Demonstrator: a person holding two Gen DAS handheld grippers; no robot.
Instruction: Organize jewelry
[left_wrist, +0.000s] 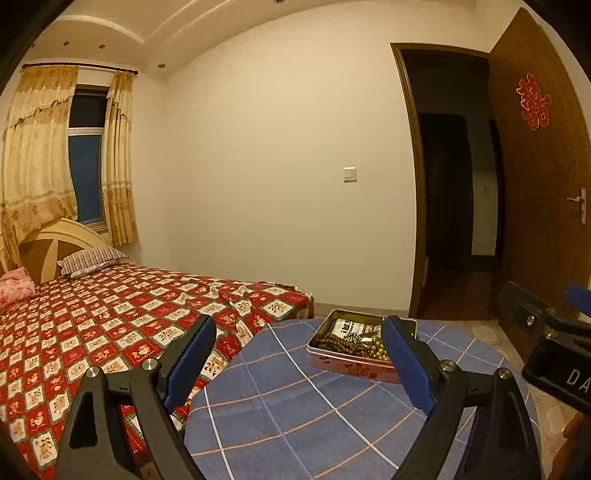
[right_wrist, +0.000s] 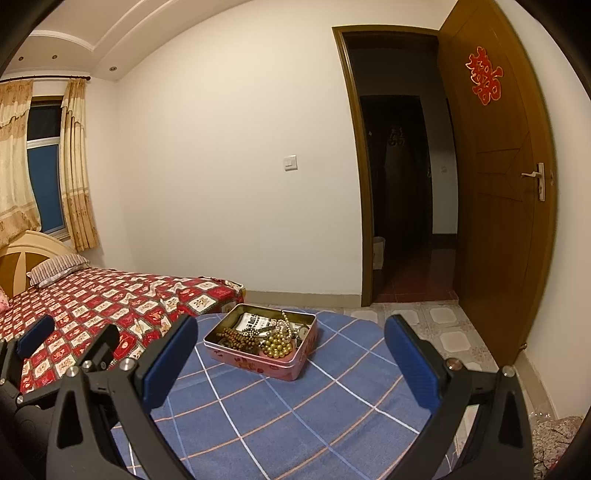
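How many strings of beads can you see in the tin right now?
3. Brown wooden beads lie at the tin's near-left, gold beads at its near-right, and a pale pearl strand trails behind the gold ones. Others may be buried underneath.

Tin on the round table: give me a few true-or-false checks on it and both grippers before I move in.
1. The tin has no lid on. True.
2. The gold beads lie on the blue checked cloth. False: they are inside the tin.
3. The left gripper is shut on the brown beads. False: it is open and empty.
4. The right gripper is open, short of the tin. True.
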